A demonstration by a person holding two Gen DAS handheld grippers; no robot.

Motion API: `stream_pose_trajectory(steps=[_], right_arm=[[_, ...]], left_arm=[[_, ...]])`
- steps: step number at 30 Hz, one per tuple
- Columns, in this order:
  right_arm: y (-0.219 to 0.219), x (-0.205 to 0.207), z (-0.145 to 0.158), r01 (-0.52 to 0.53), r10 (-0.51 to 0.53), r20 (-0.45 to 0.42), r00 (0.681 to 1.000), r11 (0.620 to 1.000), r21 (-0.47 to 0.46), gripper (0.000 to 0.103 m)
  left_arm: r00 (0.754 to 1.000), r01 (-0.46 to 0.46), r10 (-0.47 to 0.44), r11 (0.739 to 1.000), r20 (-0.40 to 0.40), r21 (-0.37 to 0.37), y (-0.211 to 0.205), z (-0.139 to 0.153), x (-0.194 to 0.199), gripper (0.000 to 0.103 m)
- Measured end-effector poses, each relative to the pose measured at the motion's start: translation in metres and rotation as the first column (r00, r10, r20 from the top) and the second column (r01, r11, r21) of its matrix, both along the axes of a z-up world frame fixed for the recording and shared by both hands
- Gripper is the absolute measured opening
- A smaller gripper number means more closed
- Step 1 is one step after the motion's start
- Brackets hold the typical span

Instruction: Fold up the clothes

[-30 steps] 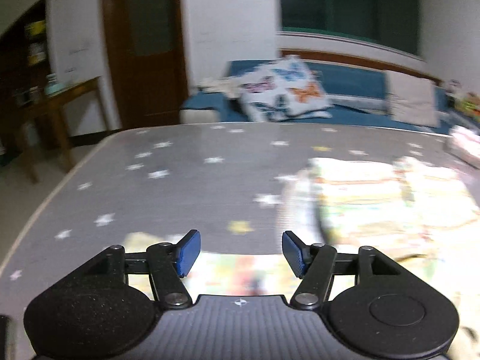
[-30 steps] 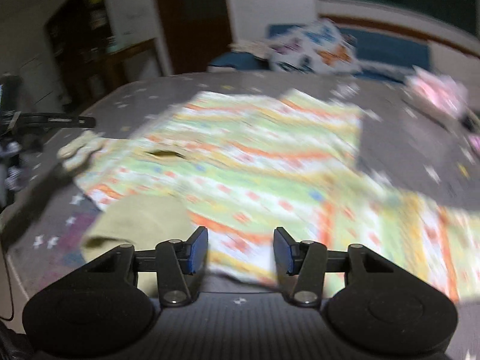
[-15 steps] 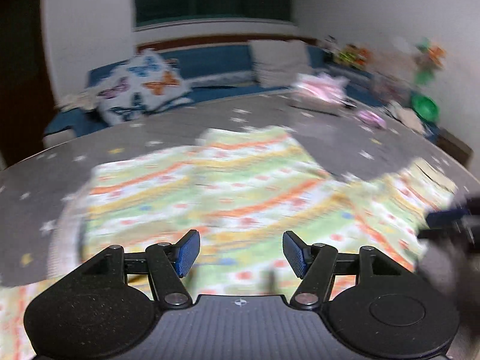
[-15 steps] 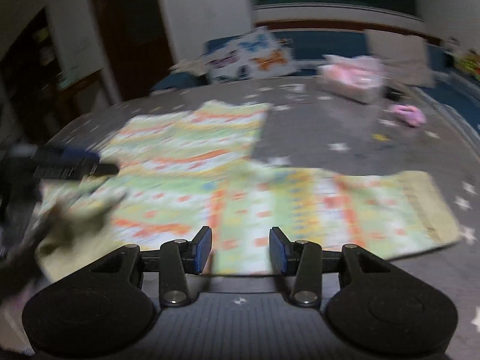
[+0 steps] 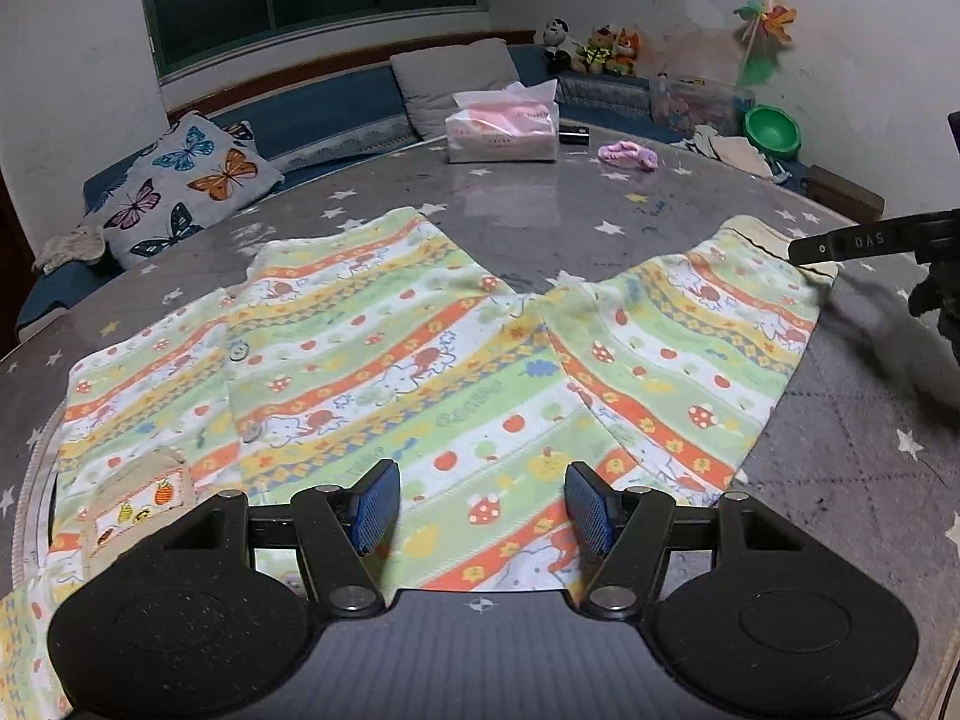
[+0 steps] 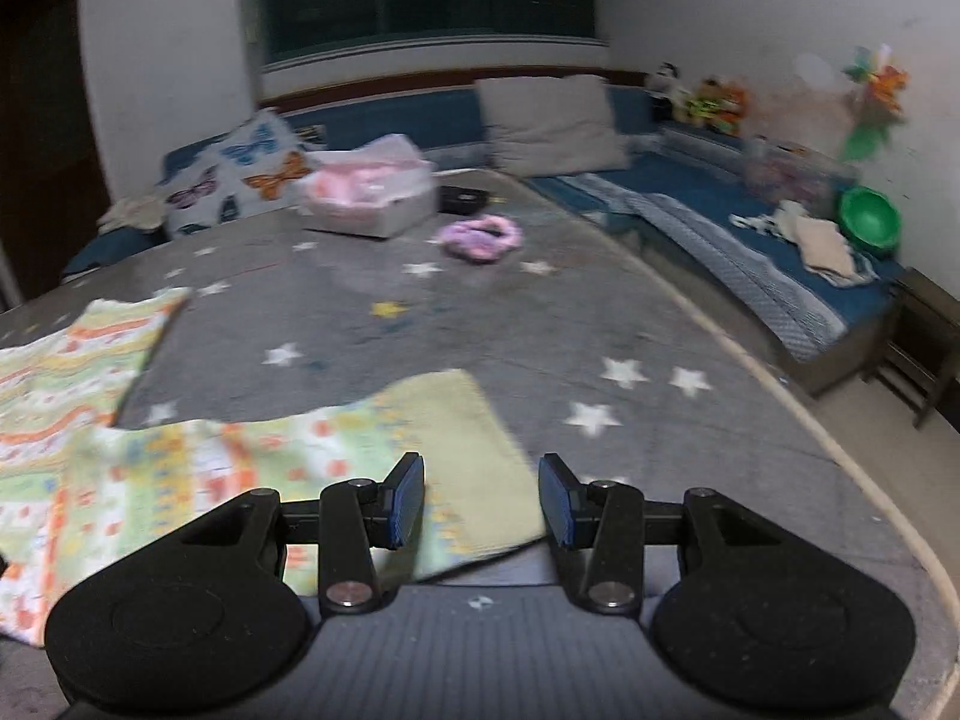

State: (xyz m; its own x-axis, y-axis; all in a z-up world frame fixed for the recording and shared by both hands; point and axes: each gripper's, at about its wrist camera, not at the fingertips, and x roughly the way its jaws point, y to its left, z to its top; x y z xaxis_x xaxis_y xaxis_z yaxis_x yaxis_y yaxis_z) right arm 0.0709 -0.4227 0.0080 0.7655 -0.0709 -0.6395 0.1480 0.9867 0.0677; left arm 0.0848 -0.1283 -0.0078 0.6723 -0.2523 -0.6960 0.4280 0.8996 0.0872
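Note:
A child's striped green, orange and yellow shirt (image 5: 384, 348) lies spread flat on the grey star-patterned table (image 5: 540, 204), one sleeve (image 5: 690, 348) stretched to the right. My left gripper (image 5: 480, 507) is open and empty, just above the shirt's near hem. My right gripper (image 6: 480, 501) is open and empty over the sleeve's cuff end (image 6: 456, 450). The right gripper's fingers (image 5: 864, 243) also show at the cuff in the left wrist view.
A pink tissue pack (image 5: 501, 129) and a purple fabric lump (image 5: 627, 156) lie at the table's far side. A blue sofa (image 6: 720, 240) with pillows, a butterfly cushion (image 5: 192, 186) and a green bowl (image 6: 870, 219) runs behind and to the right.
Both grippers have swung to the right across the table; the left one now looks over the spread shirt and the right one has moved along the sleeve to its cuff. Both stayed open.

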Motion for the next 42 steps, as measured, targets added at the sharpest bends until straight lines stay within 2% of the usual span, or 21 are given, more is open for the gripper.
stream_pose_trajectory(steps=[4,5,6,8,9,17,19,22,25,29,34,37,39,42], right_arm=[[-0.003,-0.004,-0.005,-0.001,0.001,0.002,1.000,1.000,0.011,0.043],[-0.003,-0.004,-0.005,-0.003,0.003,0.002,1.000,1.000,0.012,0.036],[-0.001,-0.003,-0.004,-0.009,0.009,0.001,1.000,1.000,0.013,0.025],[0.001,-0.003,-0.003,-0.025,0.025,0.001,1.000,0.999,0.030,0.012],[0.002,-0.003,-0.001,-0.023,0.023,0.005,1.000,0.999,0.034,0.010],[0.008,-0.006,0.023,-0.016,0.014,0.052,0.999,0.999,0.029,0.008],[0.010,-0.009,0.031,-0.019,0.016,0.069,0.997,0.999,0.040,0.008],[0.017,-0.013,0.051,-0.045,0.038,0.111,0.993,0.997,0.065,0.008],[0.031,-0.020,0.078,-0.098,0.085,0.166,0.982,0.993,0.071,0.008],[0.062,-0.027,0.121,-0.217,0.194,0.249,0.949,0.974,0.067,0.008],[0.128,-0.028,0.158,-0.404,0.375,0.323,0.869,0.915,0.024,0.008],[0.168,-0.025,0.165,-0.496,0.465,0.336,0.819,0.868,0.009,0.008],[0.203,-0.021,0.161,-0.563,0.531,0.324,0.783,0.826,0.007,0.008],[0.245,-0.013,0.148,-0.633,0.599,0.289,0.747,0.774,0.032,0.008]], left_arm=[[1.000,0.001,-0.001,1.000,-0.003,0.005,-0.002,-0.001,0.002,0.064],[1.000,0.003,-0.003,1.000,-0.002,0.007,-0.003,-0.001,0.002,0.064],[1.000,0.005,-0.005,1.000,0.000,0.009,-0.004,-0.001,0.002,0.064],[1.000,0.011,-0.011,1.000,0.004,0.011,-0.005,-0.002,0.002,0.064],[1.000,0.014,-0.014,1.000,0.006,0.012,-0.006,-0.002,0.002,0.064],[0.999,0.026,-0.026,1.000,0.020,0.000,-0.010,0.000,0.000,0.064],[0.998,0.038,-0.039,0.999,0.041,0.017,-0.014,-0.002,-0.001,0.064],[0.997,0.054,-0.056,0.998,0.056,0.036,-0.015,-0.003,-0.003,0.065],[0.996,0.044,-0.045,0.999,0.071,0.015,-0.005,0.005,-0.006,0.065],[0.994,-0.022,0.025,0.999,0.109,-0.033,0.027,0.021,-0.011,0.068],[0.978,-0.136,0.146,0.988,0.147,-0.080,0.077,0.036,-0.022,0.072],[0.962,-0.208,0.222,0.973,0.160,-0.102,0.107,0.040,-0.029,0.072],[0.949,-0.255,0.272,0.960,0.160,-0.117,0.127,0.041,-0.034,0.073],[0.933,-0.313,0.330,0.941,0.145,-0.127,0.151,0.037,-0.042,0.073]])
